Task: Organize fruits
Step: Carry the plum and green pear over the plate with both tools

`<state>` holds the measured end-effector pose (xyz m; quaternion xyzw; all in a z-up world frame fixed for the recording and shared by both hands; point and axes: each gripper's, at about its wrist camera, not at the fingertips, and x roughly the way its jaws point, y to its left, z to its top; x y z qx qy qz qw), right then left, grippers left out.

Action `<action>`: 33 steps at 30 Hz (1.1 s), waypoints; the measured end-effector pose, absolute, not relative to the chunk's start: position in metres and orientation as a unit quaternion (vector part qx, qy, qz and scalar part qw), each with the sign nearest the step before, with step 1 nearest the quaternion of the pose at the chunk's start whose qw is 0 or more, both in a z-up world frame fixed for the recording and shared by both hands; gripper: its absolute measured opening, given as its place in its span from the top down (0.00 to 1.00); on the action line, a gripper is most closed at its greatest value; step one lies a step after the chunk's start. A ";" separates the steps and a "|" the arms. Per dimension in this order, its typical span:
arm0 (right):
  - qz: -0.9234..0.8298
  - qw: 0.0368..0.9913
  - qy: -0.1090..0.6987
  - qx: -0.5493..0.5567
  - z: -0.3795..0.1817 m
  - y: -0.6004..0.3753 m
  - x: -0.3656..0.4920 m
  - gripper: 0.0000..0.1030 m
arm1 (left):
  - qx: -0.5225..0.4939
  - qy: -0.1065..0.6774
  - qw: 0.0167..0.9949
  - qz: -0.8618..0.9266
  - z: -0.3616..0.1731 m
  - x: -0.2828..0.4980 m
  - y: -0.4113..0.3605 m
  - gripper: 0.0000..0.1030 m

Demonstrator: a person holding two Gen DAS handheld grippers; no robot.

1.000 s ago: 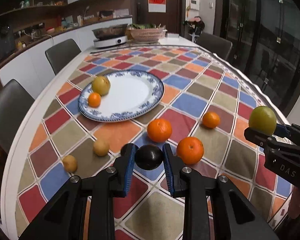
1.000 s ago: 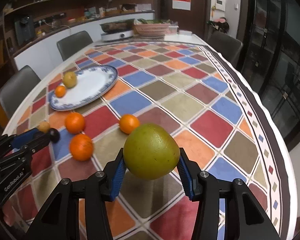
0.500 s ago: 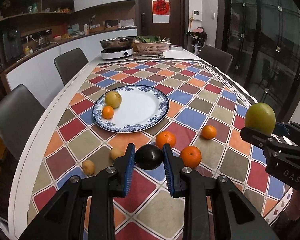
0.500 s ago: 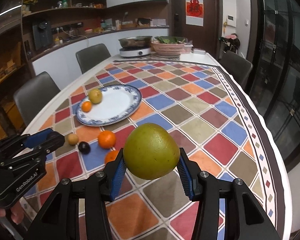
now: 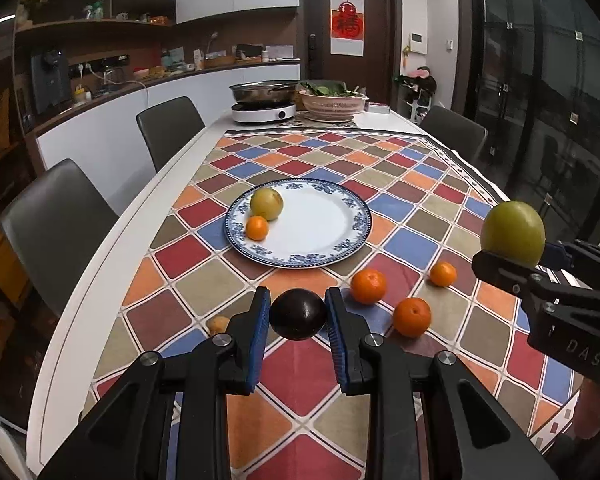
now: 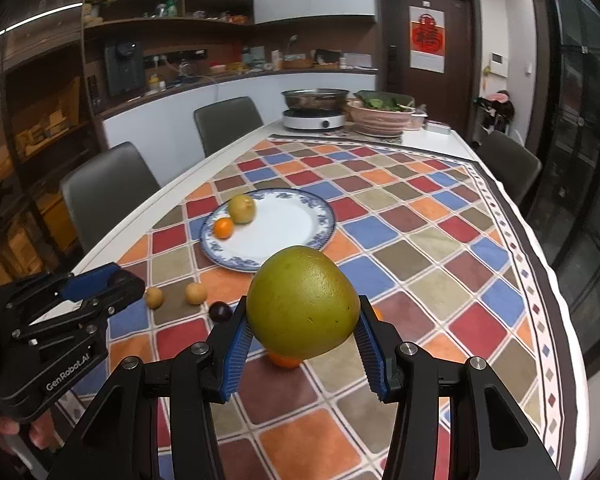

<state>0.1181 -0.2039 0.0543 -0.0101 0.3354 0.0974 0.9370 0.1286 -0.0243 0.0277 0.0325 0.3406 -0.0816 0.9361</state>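
Left wrist view: dark plum [image 5: 298,314], probably, between left tongs [image 5: 298,320].

My left gripper [image 5: 298,314] holds a dark plum [image 5: 298,314], round and glossy, above the cloth. My right gripper [image 6: 302,328] holds a big green-yellow fruit [image 6: 303,302]. On the blue-rimmed plate [image 5: 320,252] lie one yellow-green fruit [image 5: 266,203] and one small orange [image 5: 257,227], touching. Three oranges [image 5: 368,286] lie on the cloth near the plate, and two small tan fruits [image 6: 196,293] with another dark plum [image 6: 220,311].

"GenRobot.AI" on left claw [image 6: 100,292] body, "DAS" on right claw [image 5: 540,256] body
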 end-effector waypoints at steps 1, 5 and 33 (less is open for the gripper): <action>0.101 0.936 0.336 -0.011 0.054 -0.201 0.120 0.52 | 0.031 0.341 0.936 -0.082 0.027 0.131 -0.023 0.72; 0.103 0.934 0.343 -0.018 0.052 -0.194 0.132 0.52 | 0.027 0.345 0.935 -0.083 0.026 0.143 -0.020 0.72; 0.154 0.911 0.382 -0.033 0.049 -0.172 0.243 0.52 | 0.046 0.370 0.922 -0.105 0.028 0.242 -0.015 0.72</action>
